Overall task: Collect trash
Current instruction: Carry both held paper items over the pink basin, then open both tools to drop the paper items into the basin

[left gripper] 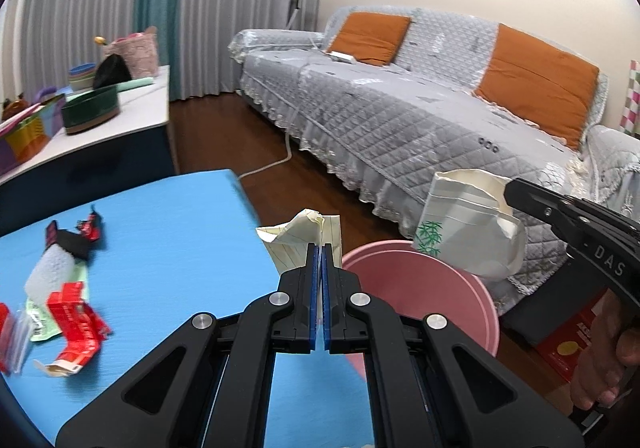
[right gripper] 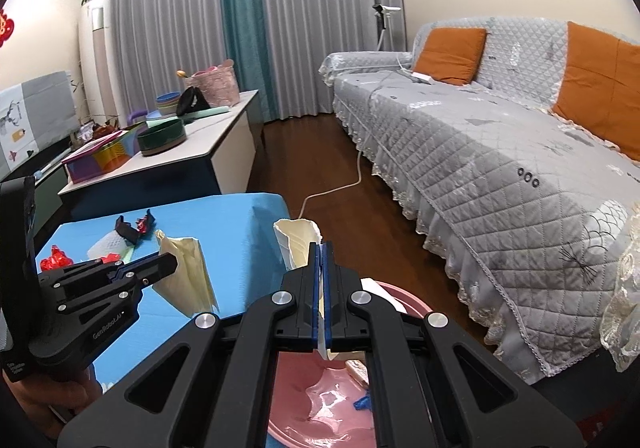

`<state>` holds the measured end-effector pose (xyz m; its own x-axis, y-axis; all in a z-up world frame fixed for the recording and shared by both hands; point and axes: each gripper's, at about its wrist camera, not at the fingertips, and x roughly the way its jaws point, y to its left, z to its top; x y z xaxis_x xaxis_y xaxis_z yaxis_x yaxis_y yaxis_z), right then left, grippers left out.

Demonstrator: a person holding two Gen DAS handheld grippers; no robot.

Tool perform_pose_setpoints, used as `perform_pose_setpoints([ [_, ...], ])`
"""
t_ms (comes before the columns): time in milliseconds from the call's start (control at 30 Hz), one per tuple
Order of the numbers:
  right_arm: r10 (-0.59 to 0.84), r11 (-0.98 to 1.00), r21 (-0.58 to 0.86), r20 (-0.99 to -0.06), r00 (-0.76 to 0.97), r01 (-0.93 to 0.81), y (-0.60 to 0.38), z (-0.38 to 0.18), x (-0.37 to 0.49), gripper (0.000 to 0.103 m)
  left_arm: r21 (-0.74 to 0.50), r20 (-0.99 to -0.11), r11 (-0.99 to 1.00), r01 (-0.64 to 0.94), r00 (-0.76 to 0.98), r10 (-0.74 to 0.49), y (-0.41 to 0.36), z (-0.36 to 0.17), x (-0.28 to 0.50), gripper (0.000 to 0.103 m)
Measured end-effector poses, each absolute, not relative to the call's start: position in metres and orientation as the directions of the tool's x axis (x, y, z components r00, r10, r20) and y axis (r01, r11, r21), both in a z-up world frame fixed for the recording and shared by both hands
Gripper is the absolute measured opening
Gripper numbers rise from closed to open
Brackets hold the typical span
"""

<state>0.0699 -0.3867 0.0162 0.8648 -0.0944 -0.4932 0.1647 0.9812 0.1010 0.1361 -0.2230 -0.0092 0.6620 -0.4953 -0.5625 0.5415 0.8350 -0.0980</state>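
Now left gripper [left gripper: 321, 252] pinches paper [left gripper: 302, 236]; right gripper [right gripper: 323, 252] pinches cup [right gripper: 298, 240] over pink bin [left gripper: 420, 288]. Red scraps [left gripper: 76, 312] on blue table [left gripper: 168, 232].

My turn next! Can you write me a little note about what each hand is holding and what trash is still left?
Left gripper: shut on a folded paper, at the blue table's edge.
Right gripper: shut on a crushed paper cup, above the pink bin.
Done: some scraps already lie in the bin.
Left: drop both pieces in, then fetch the red wrappers, the white foam and the black piece from the table.
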Motion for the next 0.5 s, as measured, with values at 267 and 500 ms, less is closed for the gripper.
perform_pose_setpoints([
  [267, -0.125, 0.976, 0.094, -0.502, 0.856, 0.198, -0.403, 0.012, 0.062, 0.002, -0.106, -0.587, 0.793, 0.601, 0.605, -0.537, -0.254, -0.020, 0.131, 0.002],
  [500, -0.145, 0.967, 0.108, -0.518, 0.843, 0.232, -0.418, 0.008, 0.058, 0.009, -0.150, -0.621, 0.742, 0.654, 0.522, -0.585, -0.271, -0.027, 0.128, 0.023],
])
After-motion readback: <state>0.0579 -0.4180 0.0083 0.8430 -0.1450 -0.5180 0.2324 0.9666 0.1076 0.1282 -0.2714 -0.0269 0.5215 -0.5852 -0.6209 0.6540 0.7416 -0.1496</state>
